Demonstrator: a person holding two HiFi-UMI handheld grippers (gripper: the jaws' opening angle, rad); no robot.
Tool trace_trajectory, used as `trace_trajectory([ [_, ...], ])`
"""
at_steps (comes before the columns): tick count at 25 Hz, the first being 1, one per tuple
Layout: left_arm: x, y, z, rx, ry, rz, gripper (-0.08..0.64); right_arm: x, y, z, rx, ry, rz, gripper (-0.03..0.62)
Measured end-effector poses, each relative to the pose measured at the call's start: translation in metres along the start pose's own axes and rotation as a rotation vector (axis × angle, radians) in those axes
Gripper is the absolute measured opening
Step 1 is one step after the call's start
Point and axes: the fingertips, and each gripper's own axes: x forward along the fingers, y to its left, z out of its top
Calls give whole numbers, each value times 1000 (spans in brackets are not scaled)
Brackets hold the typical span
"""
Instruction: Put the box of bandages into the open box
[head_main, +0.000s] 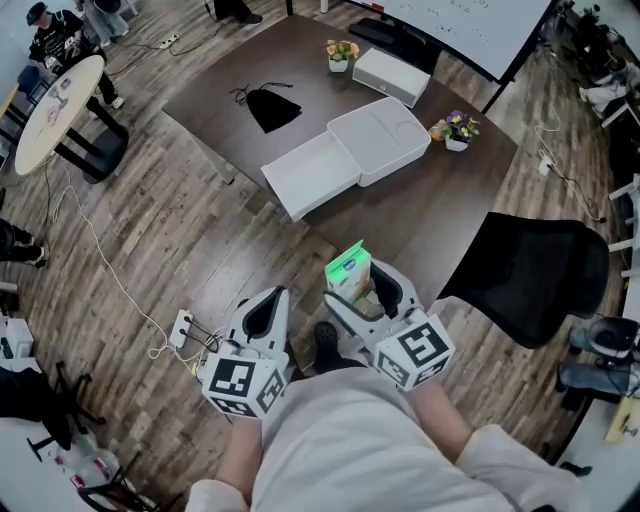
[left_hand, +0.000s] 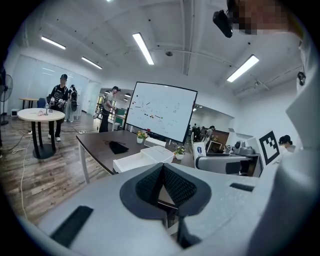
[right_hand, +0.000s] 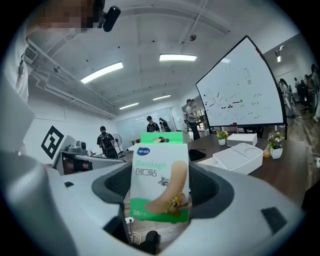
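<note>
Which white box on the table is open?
The larger, nearer white box: its lid is pushed aside, so you see inside. The smaller white box at the far edge is closed.

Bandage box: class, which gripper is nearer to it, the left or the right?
Right. The right gripper grips the bandage box between its jaws; the left gripper is beside it, to its left, not touching, jaws together.

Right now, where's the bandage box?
The bandage box stands upright in the right claw, low in the head view, just short of the table.
</note>
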Motion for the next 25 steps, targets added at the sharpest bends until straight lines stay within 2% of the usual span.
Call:
trace_trajectory([
  [7,7,23,1,5,16,-33,3,25,5,-7,5,32,-12,354],
  [11,19,40,3,-1,31,-75,3,43,-2,-3,10,35,-58,354],
  [16,31,65,24,10,34,-144,3,71,-6,13,21,25,-129,354],
  [25,57,113,55,33,31,-252,3,125,-4,27,11,41,-197,354],
])
